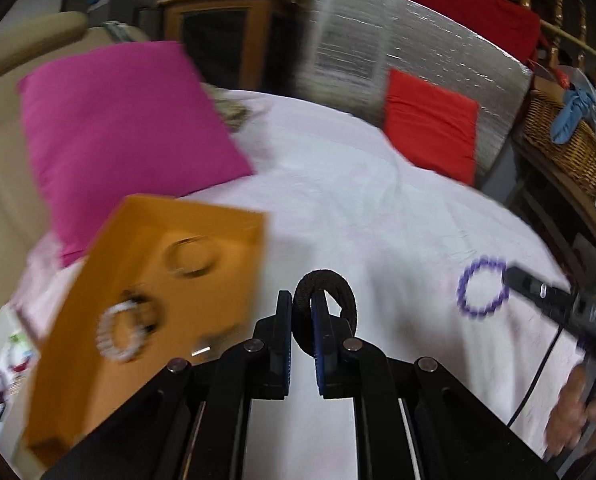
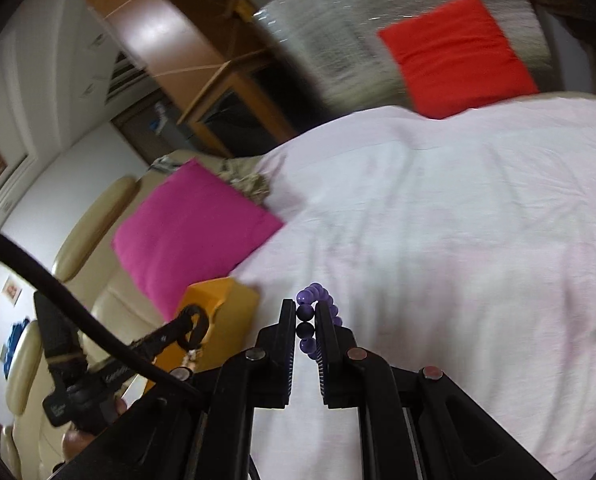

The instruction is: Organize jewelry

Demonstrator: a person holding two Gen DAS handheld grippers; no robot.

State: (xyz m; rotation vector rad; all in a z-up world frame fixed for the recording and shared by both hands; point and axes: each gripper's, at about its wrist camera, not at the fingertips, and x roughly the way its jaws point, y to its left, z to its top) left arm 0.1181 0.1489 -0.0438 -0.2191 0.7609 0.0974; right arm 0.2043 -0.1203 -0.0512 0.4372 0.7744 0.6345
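Observation:
My left gripper (image 1: 301, 300) is shut on a dark brown braided ring bracelet (image 1: 339, 292) and holds it above the white bedsheet, just right of an orange box (image 1: 218, 240). The box holds a white beaded bracelet (image 1: 124, 334) and a clear bangle (image 1: 192, 256). My right gripper (image 2: 305, 312) is shut on a purple beaded bracelet (image 2: 317, 294). In the left wrist view the purple bracelet (image 1: 482, 286) hangs at the right gripper's tip (image 1: 511, 276). In the right wrist view the left gripper (image 2: 186, 326) holds the dark ring over the orange box (image 2: 234, 304).
A magenta pillow (image 1: 118, 128) lies behind the box, a red pillow (image 1: 429, 120) at the far side of the bed (image 1: 337, 200). A wicker basket (image 1: 565, 148) stands on shelves to the right. A beige armchair (image 2: 78, 260) is at the left.

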